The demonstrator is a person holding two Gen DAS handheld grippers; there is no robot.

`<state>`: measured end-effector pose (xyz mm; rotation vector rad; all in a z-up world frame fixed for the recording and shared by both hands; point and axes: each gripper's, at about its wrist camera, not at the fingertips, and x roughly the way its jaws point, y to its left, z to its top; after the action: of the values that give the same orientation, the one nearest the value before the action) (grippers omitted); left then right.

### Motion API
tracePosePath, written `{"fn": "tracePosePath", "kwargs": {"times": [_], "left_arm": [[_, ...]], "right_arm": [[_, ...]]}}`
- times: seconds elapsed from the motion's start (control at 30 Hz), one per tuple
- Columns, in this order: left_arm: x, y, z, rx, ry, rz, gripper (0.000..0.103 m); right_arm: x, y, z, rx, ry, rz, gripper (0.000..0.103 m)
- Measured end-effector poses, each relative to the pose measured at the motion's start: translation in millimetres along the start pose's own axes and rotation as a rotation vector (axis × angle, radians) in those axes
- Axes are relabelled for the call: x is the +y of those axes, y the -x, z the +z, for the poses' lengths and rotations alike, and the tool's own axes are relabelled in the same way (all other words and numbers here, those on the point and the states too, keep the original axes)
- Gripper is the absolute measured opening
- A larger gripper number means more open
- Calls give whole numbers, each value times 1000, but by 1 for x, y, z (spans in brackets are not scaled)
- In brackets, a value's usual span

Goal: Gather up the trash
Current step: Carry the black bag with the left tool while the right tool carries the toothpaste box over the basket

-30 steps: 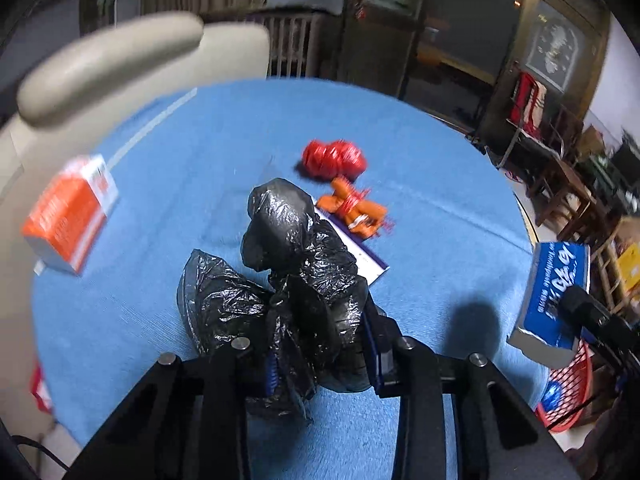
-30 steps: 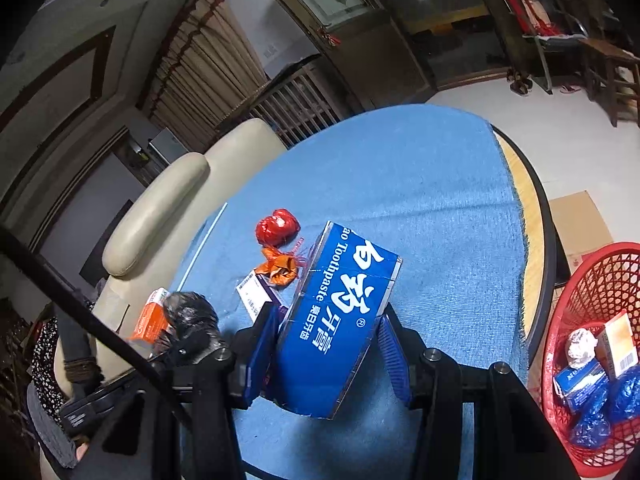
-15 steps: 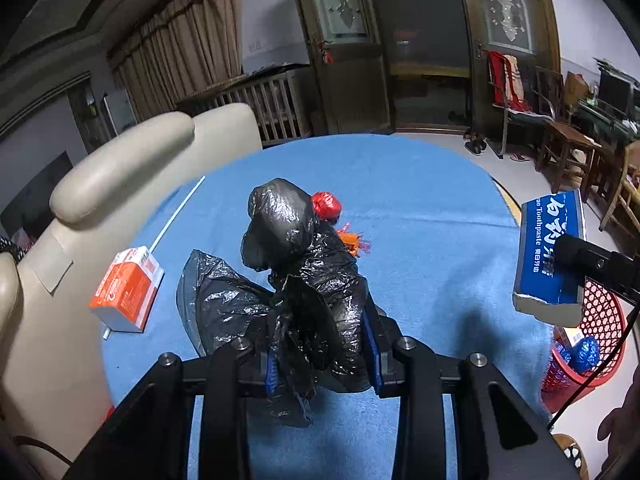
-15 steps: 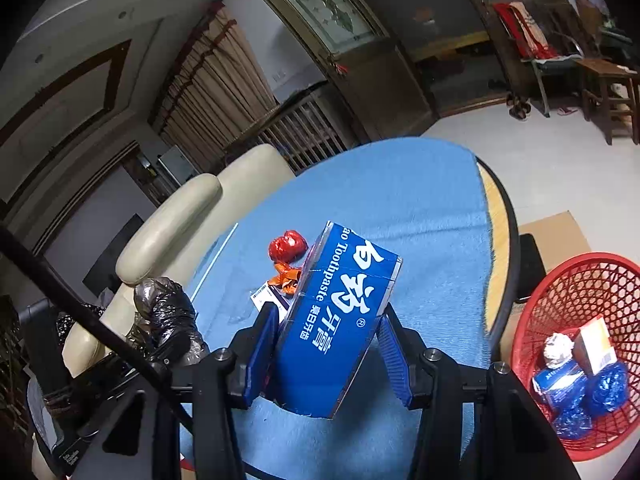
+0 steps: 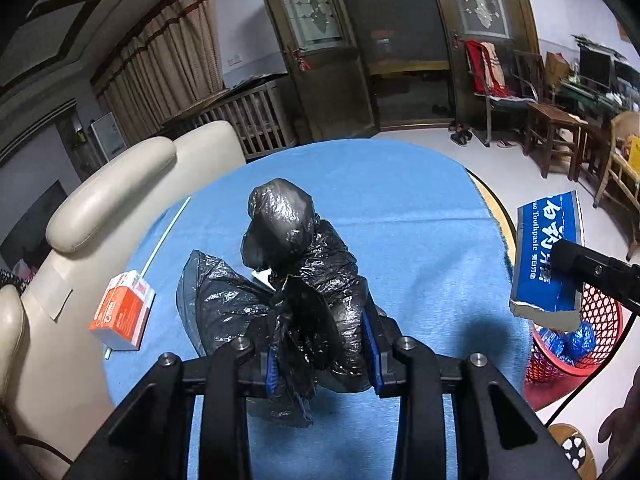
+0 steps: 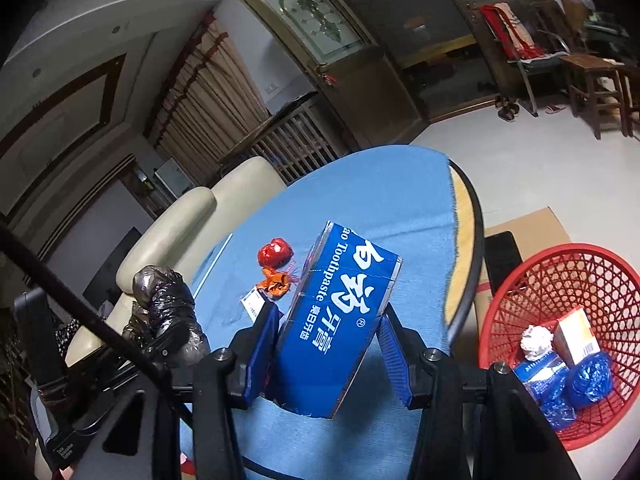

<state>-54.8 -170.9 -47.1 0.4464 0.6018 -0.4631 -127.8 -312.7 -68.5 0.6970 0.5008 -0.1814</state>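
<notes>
My left gripper [image 5: 322, 354] is shut on a crumpled black plastic bag [image 5: 292, 276], held up above the blue tablecloth [image 5: 400, 208]. My right gripper [image 6: 326, 354] is shut on a blue toothpaste box [image 6: 340, 316], lifted over the table's right edge; the box also shows in the left wrist view [image 5: 546, 260]. A red basket [image 6: 560, 280] on the floor to the right holds several pieces of trash. On the cloth lie a red crumpled wrapper [image 6: 274, 254], an orange wrapper [image 6: 276, 282] and a small white and purple card [image 6: 253, 303].
An orange and white carton [image 5: 122, 310] lies at the table's left edge beside a cream chair [image 5: 112, 200]. A white straw [image 5: 168, 232] lies near it. Brown cardboard [image 6: 524, 224] covers the floor behind the basket. Wooden chairs stand at the far right.
Both grippers have pulled back and risen with their loads. The left view has rolled level, and the red and orange wrappers are now hidden behind the black bag. The red basket shows more fully.
</notes>
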Motion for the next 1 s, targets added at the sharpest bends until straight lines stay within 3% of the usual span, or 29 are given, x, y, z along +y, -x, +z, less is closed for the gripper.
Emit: {"fn": "tracePosePath", "kwargs": {"times": [0.5,1.0], "left_arm": [[-46,-2,4,18,-109,-25,35],[-65,1,7,19,-170,-48,36]], "right_arm": [[-42,17,0,-16,-86,-16,53],[-67,30,-5,-25,-138,-36,53]]}}
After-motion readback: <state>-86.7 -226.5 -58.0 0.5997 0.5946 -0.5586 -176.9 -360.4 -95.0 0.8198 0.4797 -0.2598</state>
